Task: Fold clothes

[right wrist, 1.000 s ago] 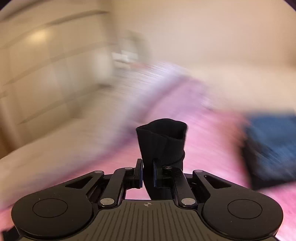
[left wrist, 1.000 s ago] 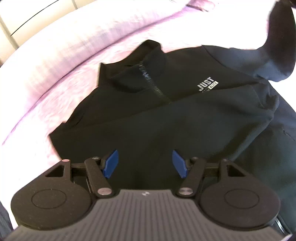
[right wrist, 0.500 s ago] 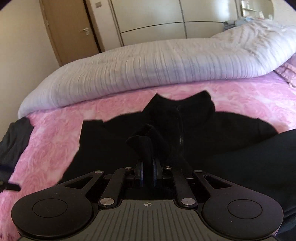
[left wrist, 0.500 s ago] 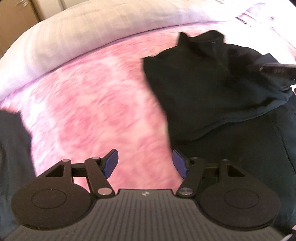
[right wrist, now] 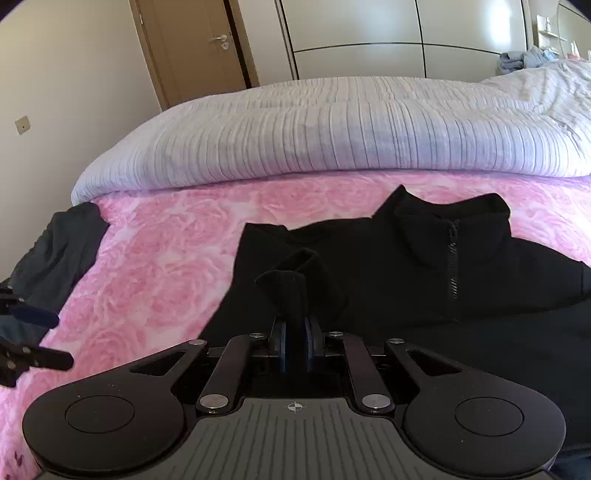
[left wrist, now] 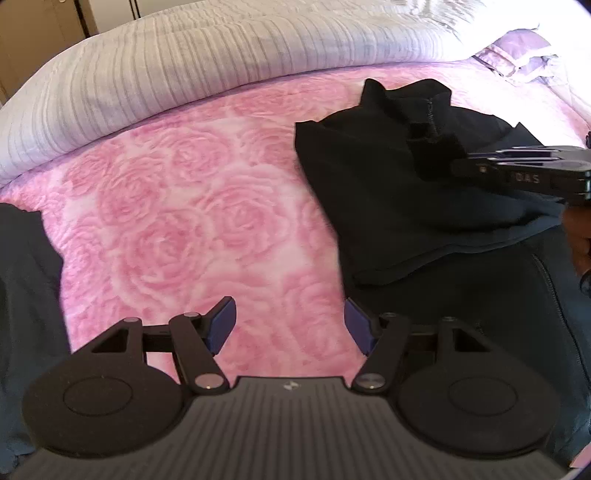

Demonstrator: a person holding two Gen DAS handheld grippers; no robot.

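On the pink rose-patterned bedspread [left wrist: 192,206] lies the black zip-neck jacket [right wrist: 388,273], collar toward the white duvet [right wrist: 332,129]. Right gripper [right wrist: 294,341] is pressed together on the jacket's ribbed cuff [right wrist: 284,291], held above the chest. Left gripper [left wrist: 290,325] is spread, empty, above the bedspread at the jacket's edge.

A pink rose-patterned bedspread [left wrist: 177,206] was spread over the bed, and a white ribbed duvet [right wrist: 332,125] was bunched along its far side. Behind it, a wooden door [right wrist: 195,48] and pale wardrobe panels [right wrist: 369,33] were seen against the wall.
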